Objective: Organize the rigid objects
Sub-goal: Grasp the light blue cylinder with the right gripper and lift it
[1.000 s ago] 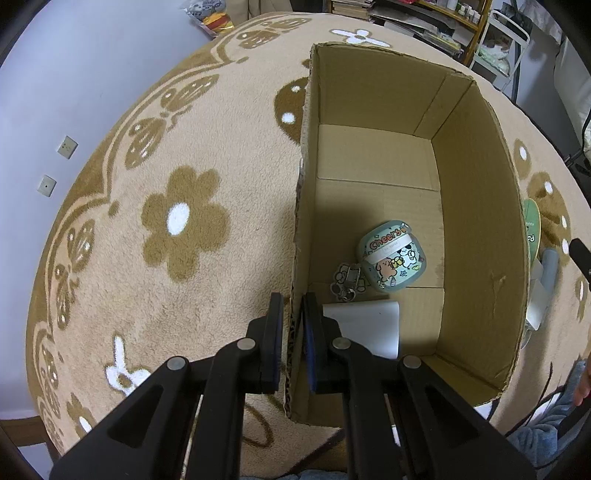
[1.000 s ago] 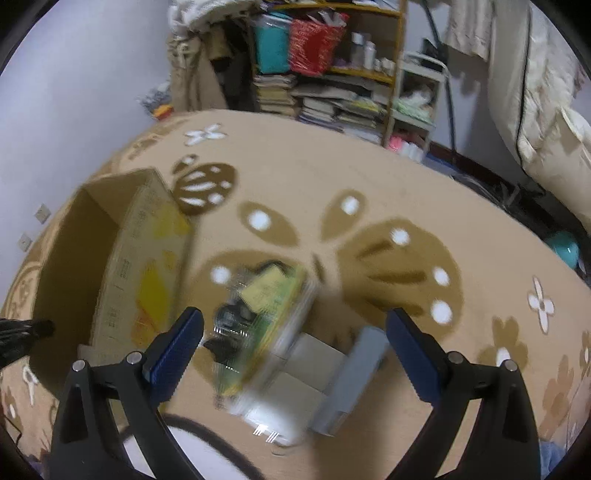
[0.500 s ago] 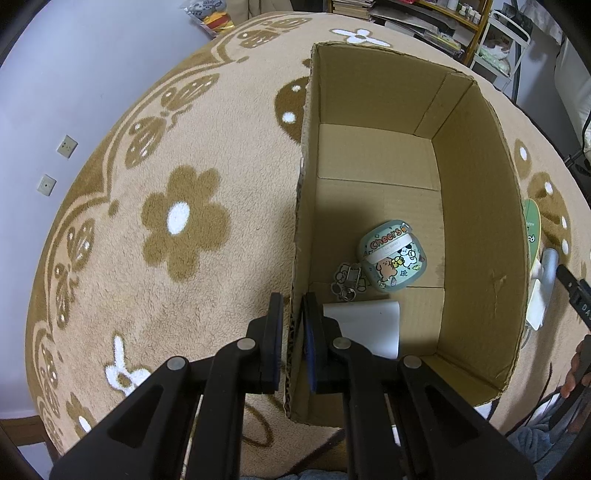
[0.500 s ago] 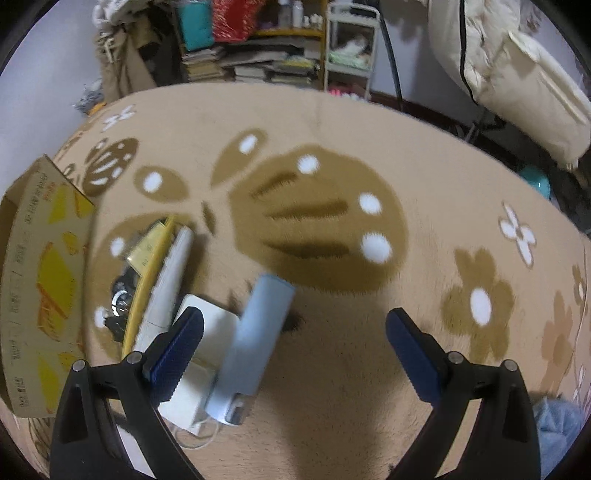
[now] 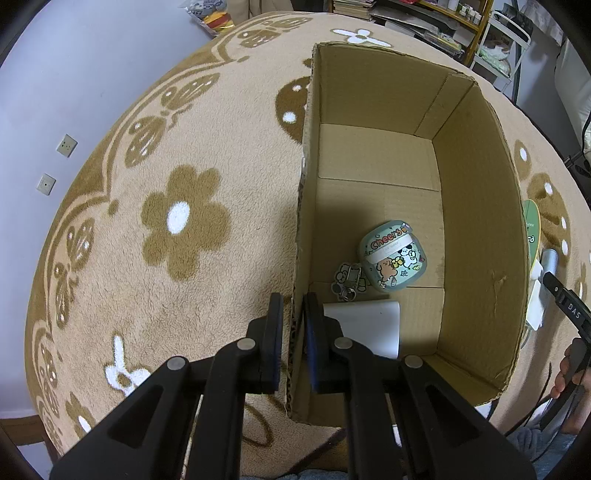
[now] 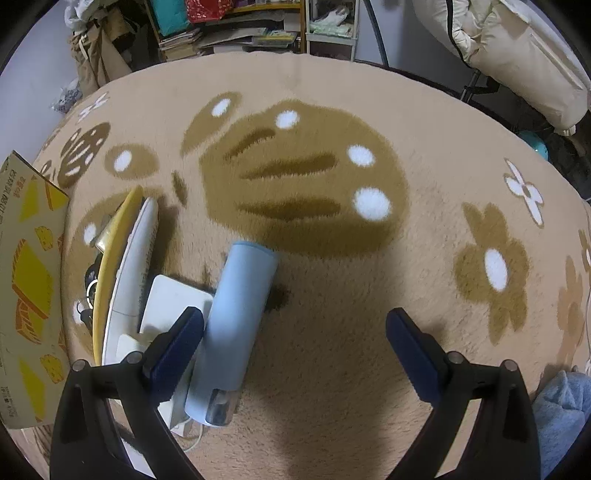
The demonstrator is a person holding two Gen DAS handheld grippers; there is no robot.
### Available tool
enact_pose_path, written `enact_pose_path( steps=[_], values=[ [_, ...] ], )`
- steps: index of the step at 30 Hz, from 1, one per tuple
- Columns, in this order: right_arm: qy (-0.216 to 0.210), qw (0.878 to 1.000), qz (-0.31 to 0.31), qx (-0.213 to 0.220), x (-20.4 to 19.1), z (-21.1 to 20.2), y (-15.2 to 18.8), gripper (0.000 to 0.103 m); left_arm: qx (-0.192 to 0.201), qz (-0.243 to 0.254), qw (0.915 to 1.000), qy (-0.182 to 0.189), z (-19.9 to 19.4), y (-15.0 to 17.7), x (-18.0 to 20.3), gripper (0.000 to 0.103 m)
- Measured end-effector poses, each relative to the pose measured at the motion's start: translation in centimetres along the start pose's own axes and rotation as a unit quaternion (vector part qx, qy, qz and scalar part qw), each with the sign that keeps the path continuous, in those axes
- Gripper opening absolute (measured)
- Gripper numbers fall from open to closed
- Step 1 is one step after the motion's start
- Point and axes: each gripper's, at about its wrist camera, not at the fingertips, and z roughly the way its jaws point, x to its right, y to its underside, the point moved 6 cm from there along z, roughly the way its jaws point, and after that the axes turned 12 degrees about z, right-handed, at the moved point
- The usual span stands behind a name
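Note:
My left gripper [image 5: 293, 325] is shut on the left wall of the open cardboard box [image 5: 301, 221], one finger outside and one inside. On the box floor lie a mint "Cheers" case [image 5: 393, 258] with a keychain [image 5: 347, 282] and a white card [image 5: 364, 325]. In the right wrist view my right gripper [image 6: 295, 343] hangs open over the carpet. A light blue cylinder [image 6: 240, 317] lies between its fingers, close to the left fingertip [image 6: 184, 332] and untouched. Beside it lie a white adapter [image 6: 173, 306], a white flat item [image 6: 133, 273] and a yellow-rimmed item [image 6: 110, 258].
The box's printed outer wall [image 6: 26, 288] stands at the left of the right wrist view. Shelves with books [image 6: 229, 33] and bedding [image 6: 517, 55] lie beyond the beige flower carpet [image 6: 369, 258]. A person's hand [image 5: 569, 369] on the right tool shows at the left wrist view's right edge.
My right gripper has come down and shifted right over the pile, so the blue cylinder now lies between its fingers. The left gripper and the box have not moved.

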Motion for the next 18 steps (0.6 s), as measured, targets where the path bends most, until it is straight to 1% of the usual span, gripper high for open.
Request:
enact_pose_path(
  steps=[6,10,11,13,14,15,16,18],
  values=[
    [0.0,1.0,0.016,-0.011,0.6,0.3,0.2,0.103,0.0,-0.003,1.0,0.006,0.0,0.0,-0.1,0.011],
    [0.012,1.0,0.01,-0.009,0.5,0.5,0.5,0.103,-0.001,-0.001,1.0,0.004,0.0,0.0,-0.1,0.011],
    [0.008,1.0,0.01,-0.008,0.4,0.6,0.4,0.099,-0.001,-0.001,1.0,0.004,0.0,0.0,-0.1,0.011],
    [-0.009,1.0,0.014,-0.011,-0.1,0.4,0.4,0.078,-0.001,-0.001,1.0,0.004,0.0,0.0,-0.1,0.011],
    [-0.017,1.0,0.016,-0.012,-0.3,0.2,0.5,0.072,-0.001,-0.001,1.0,0.004,0.0,0.0,0.0,0.011],
    [-0.025,0.999,0.018,-0.014,-0.6,0.1,0.5,0.063,-0.001,-0.001,1.0,0.004,0.0,0.0,0.0,0.011],
    [-0.029,0.999,0.019,-0.015,-0.9,0.0,0.6,0.055,-0.001,-0.001,1.0,0.004,0.0,0.0,-0.1,0.011],
    [-0.034,0.999,0.017,-0.018,-1.4,0.0,0.7,0.048,-0.001,-0.001,1.0,0.004,0.0,0.0,-0.1,0.011]
  ],
)
